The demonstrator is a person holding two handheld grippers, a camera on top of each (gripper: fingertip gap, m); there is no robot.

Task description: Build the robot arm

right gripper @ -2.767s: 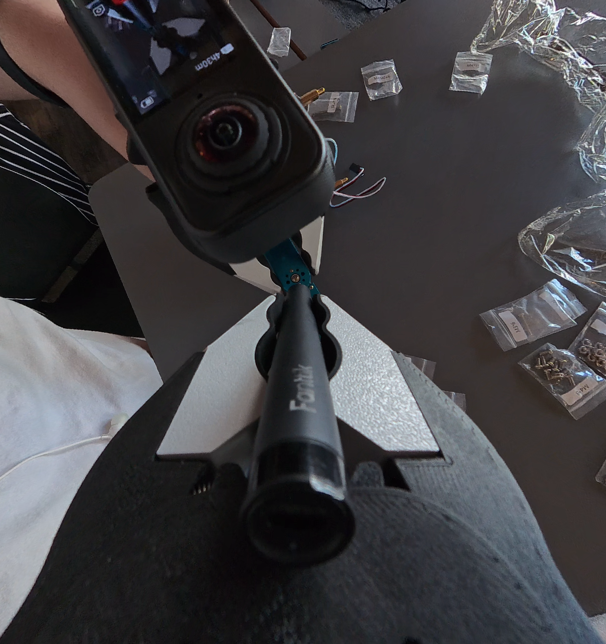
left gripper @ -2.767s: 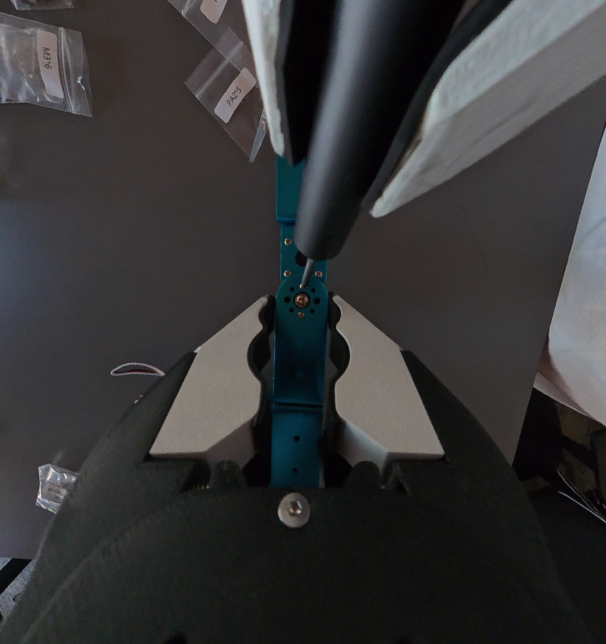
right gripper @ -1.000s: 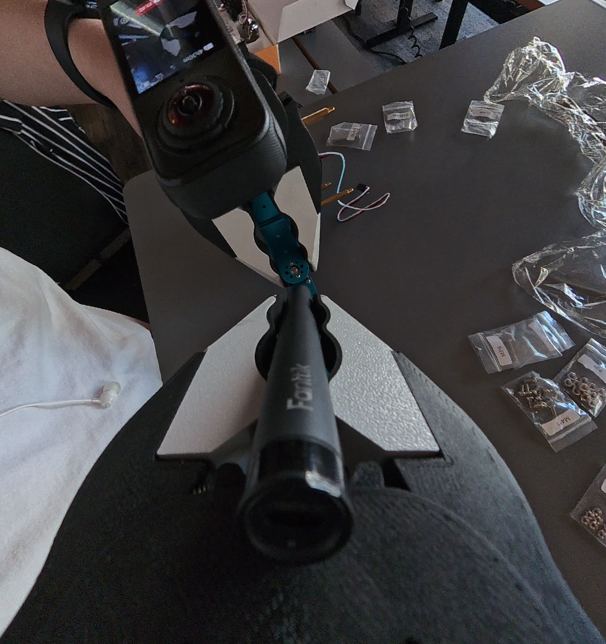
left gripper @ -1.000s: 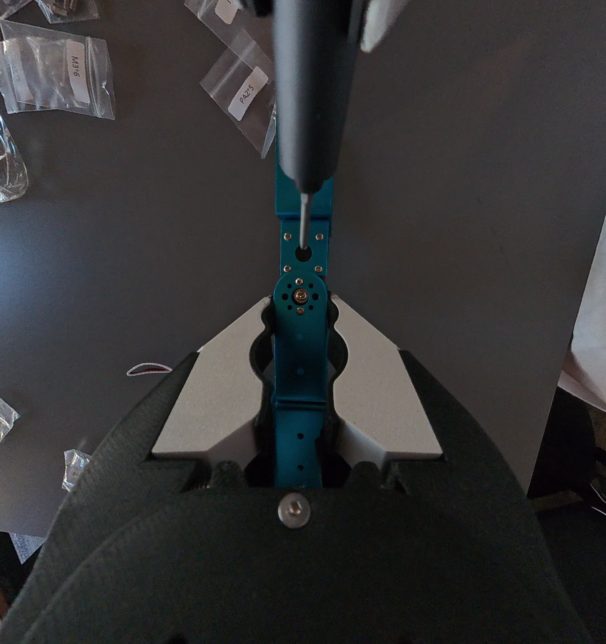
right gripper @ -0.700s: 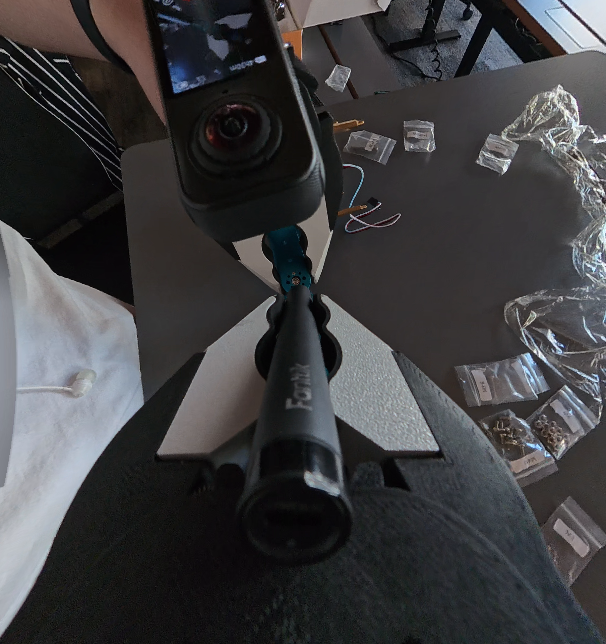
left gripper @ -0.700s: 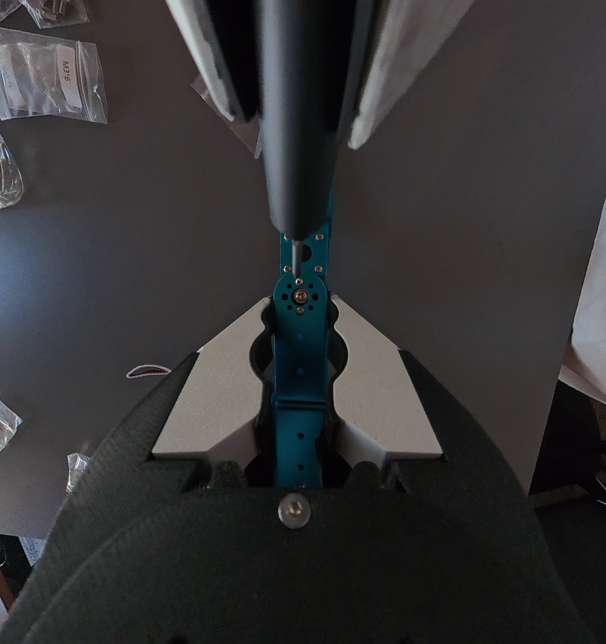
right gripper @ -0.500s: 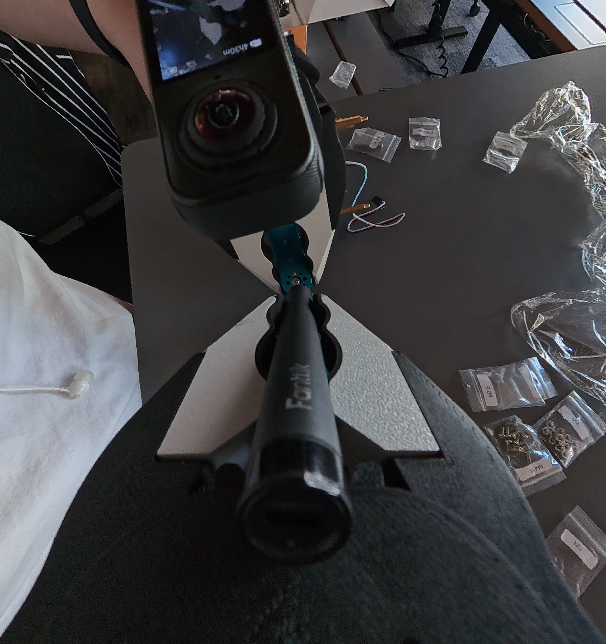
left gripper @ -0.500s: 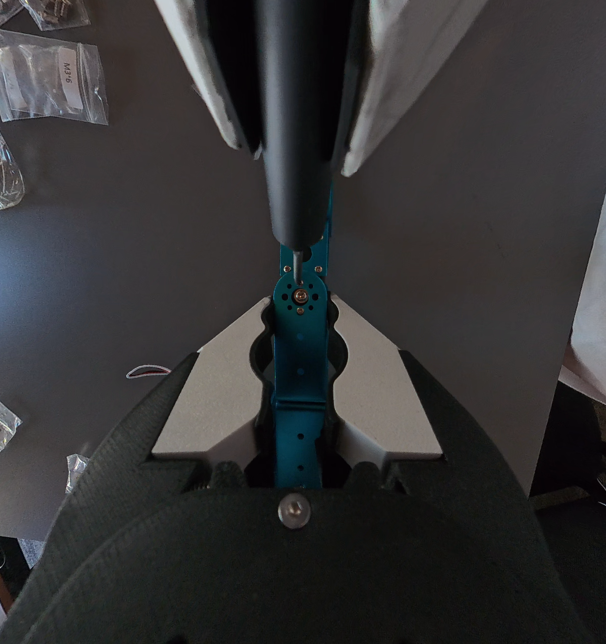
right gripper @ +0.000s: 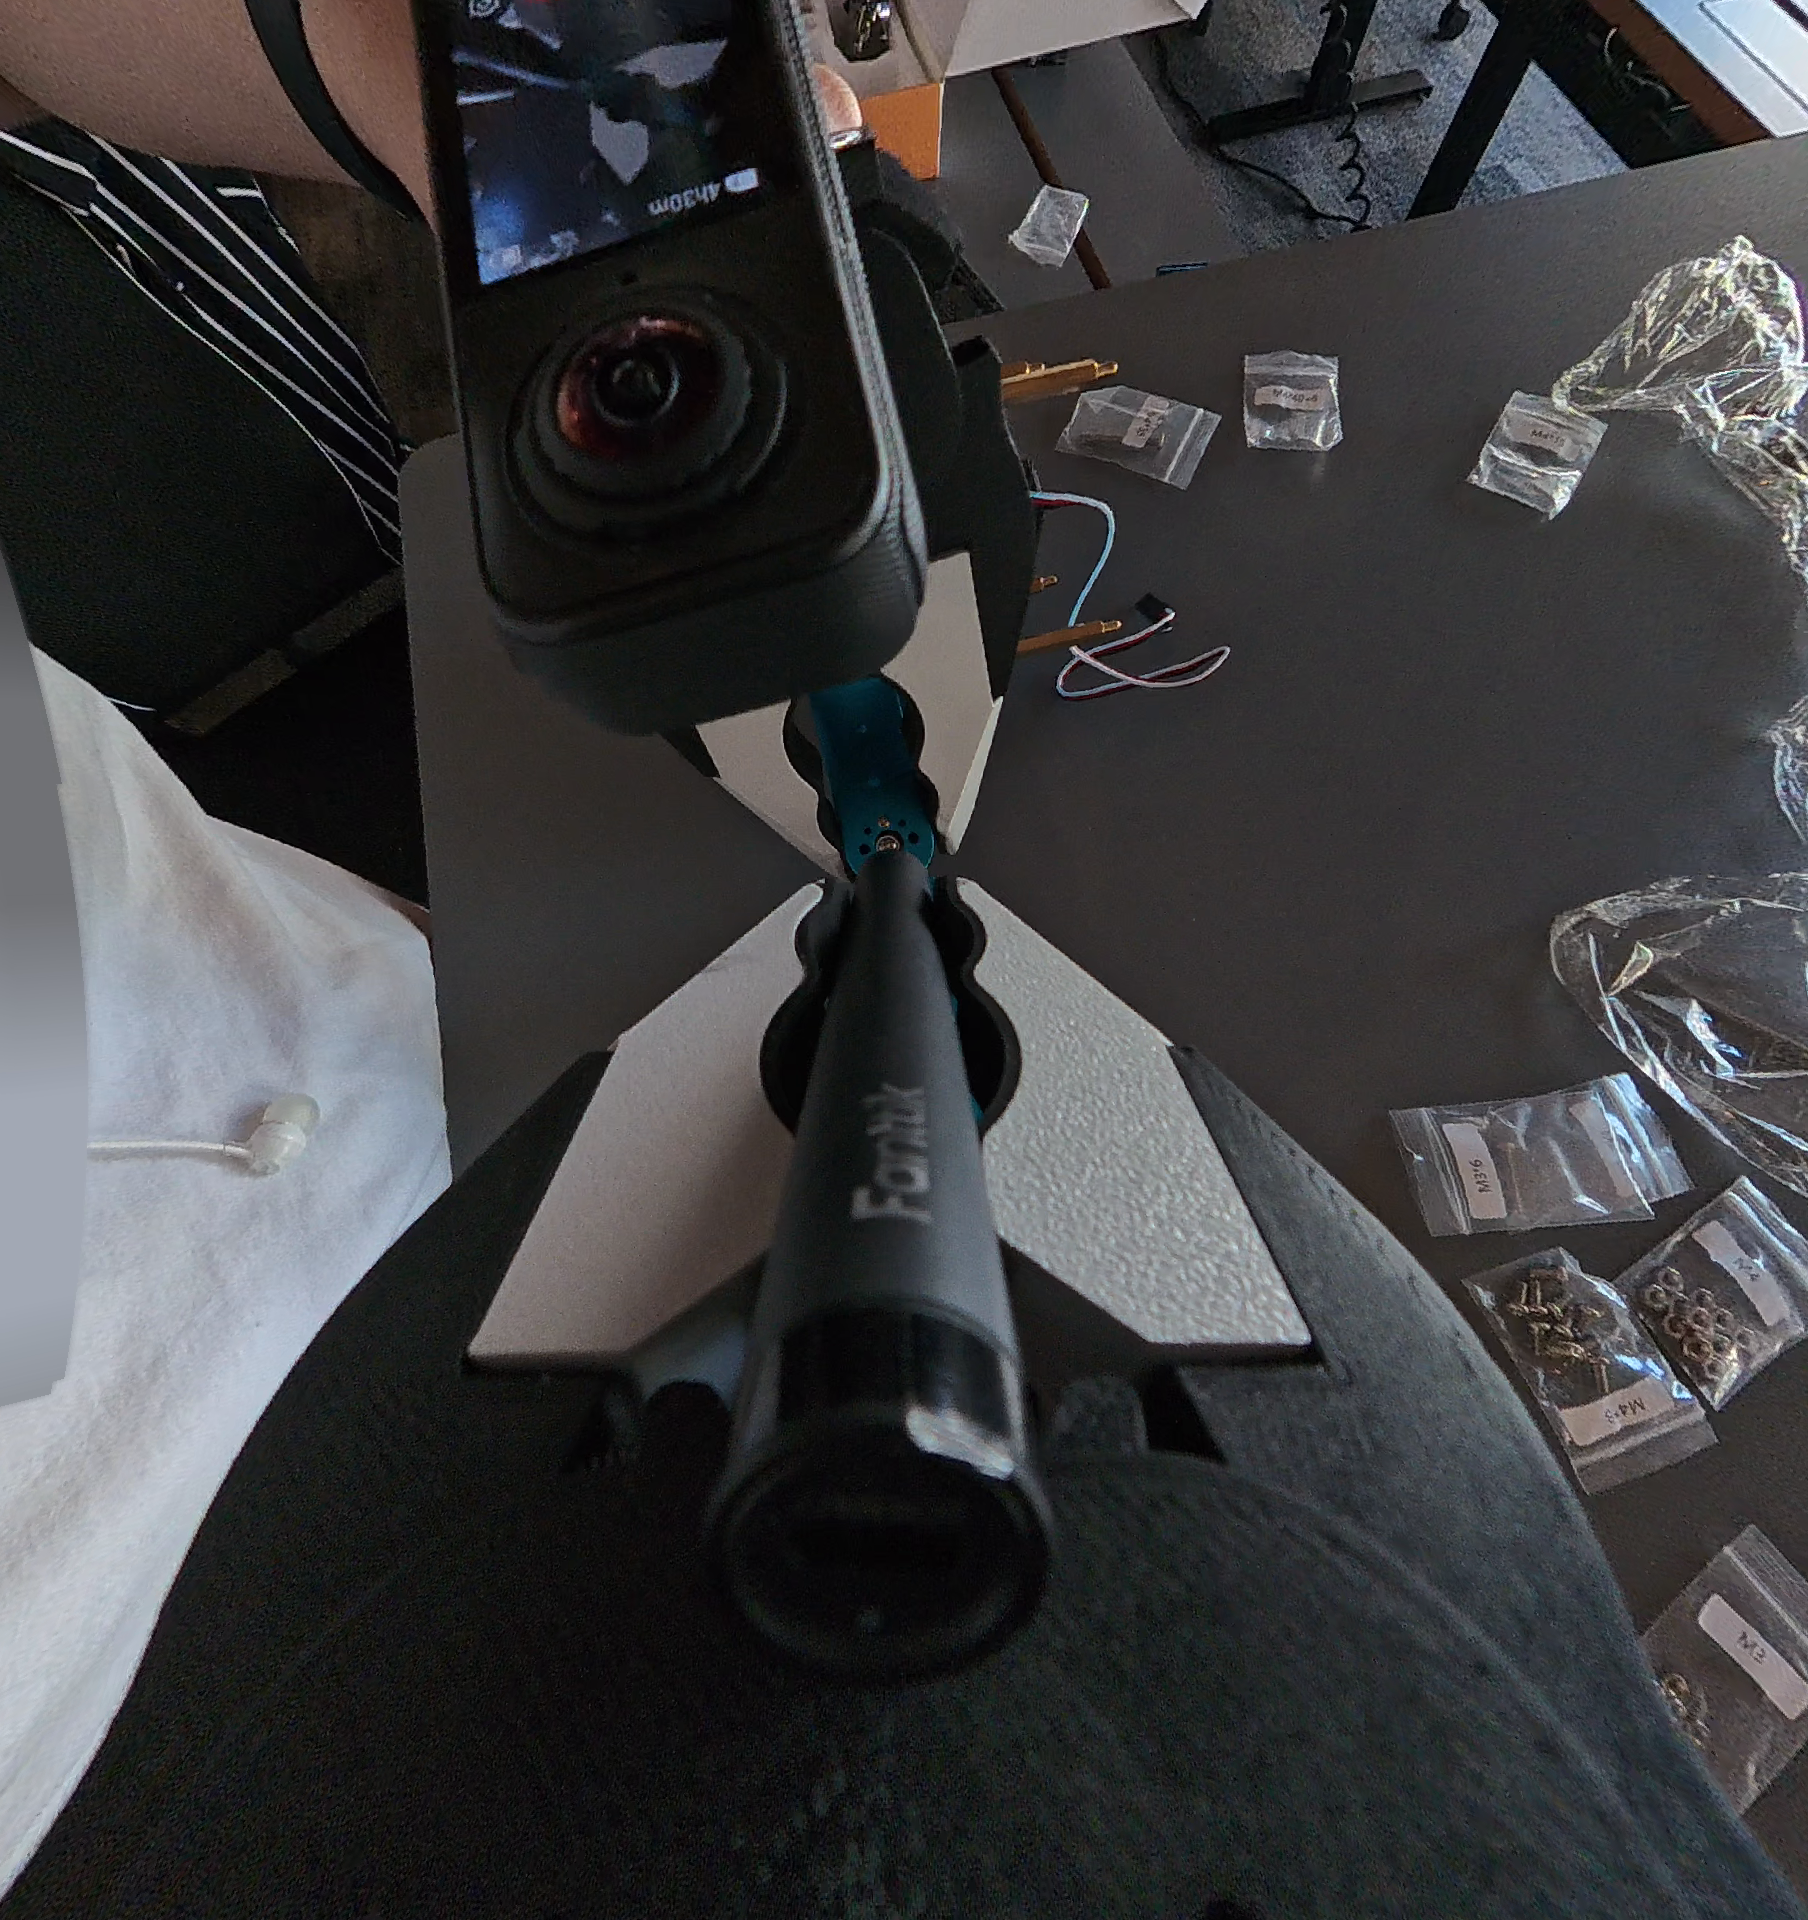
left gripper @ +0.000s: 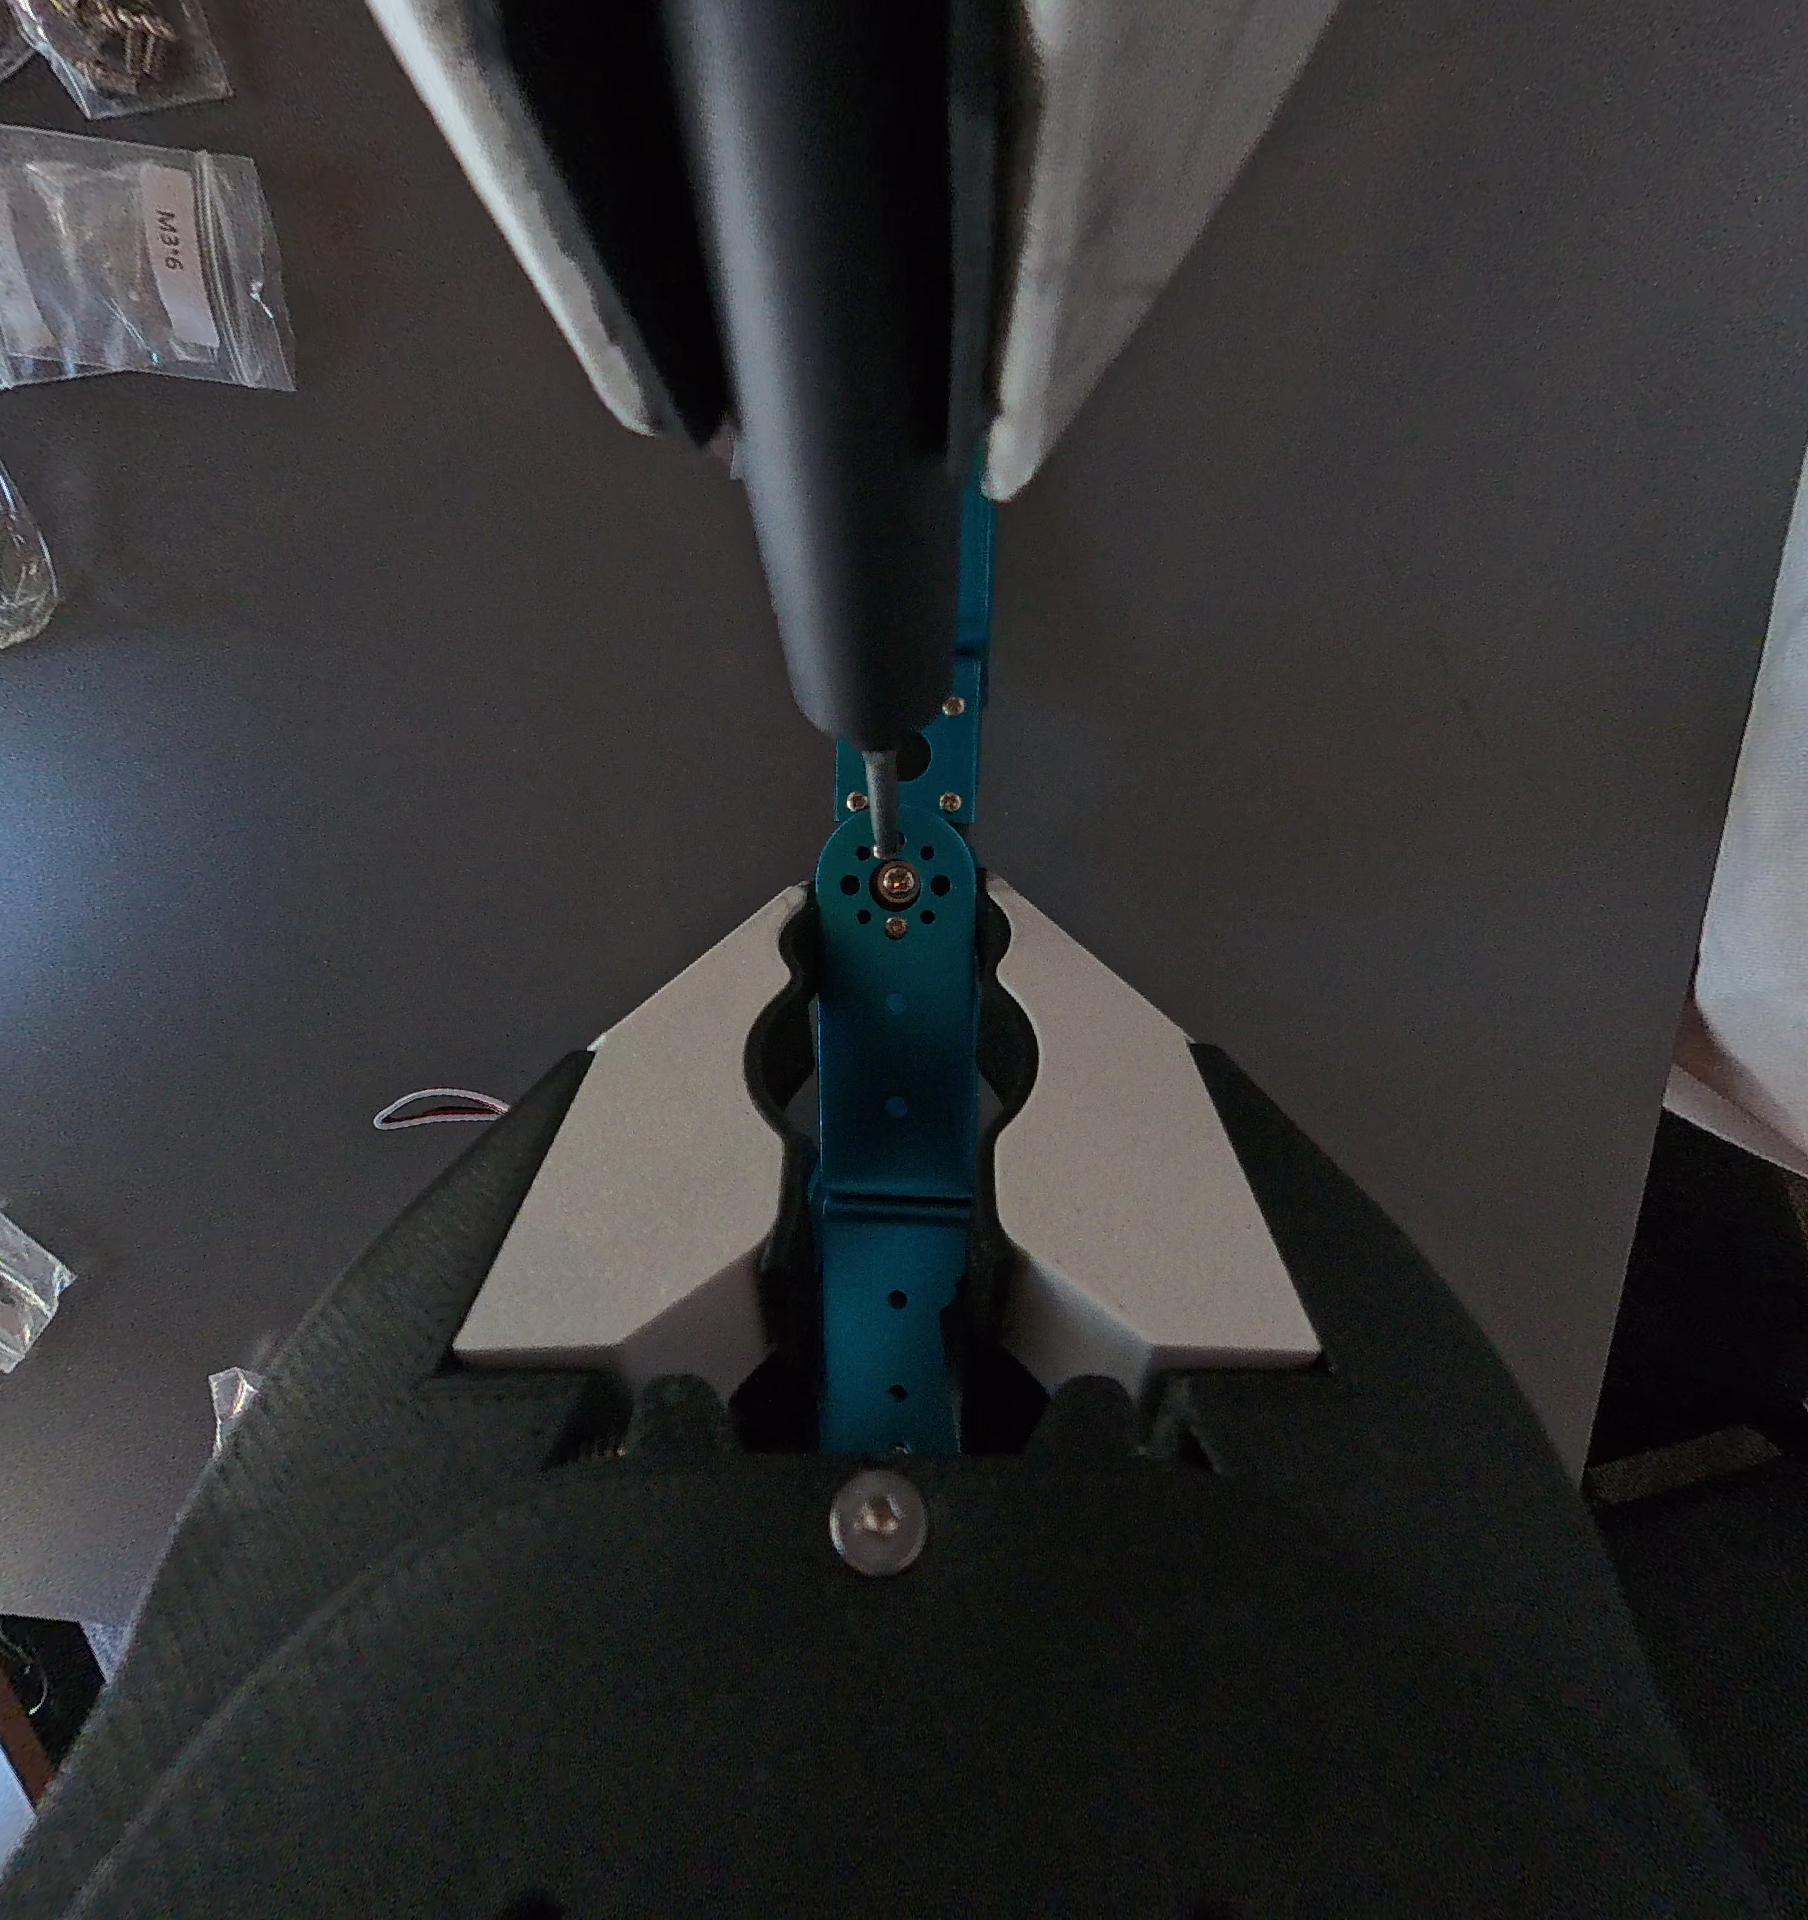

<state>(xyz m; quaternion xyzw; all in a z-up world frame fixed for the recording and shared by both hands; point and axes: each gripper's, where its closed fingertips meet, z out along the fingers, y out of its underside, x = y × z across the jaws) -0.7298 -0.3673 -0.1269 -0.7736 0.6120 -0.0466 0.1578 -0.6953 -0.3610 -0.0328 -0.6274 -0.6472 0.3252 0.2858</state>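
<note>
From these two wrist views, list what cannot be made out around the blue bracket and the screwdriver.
- Left wrist view: the far end of the blue bracket is hidden behind the screwdriver and the right gripper.
- Left wrist view: whether the bit tip sits in a screw head is too small to tell.
- Right wrist view: the bit is hidden by the screwdriver's own body.
- Right wrist view: the left gripper is partly covered by its camera.

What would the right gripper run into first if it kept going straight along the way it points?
The screwdriver it grips leads; its bit already sits at the blue bracket by the centre screw. Just beyond is the left gripper. Contact depth is unclear.
</note>
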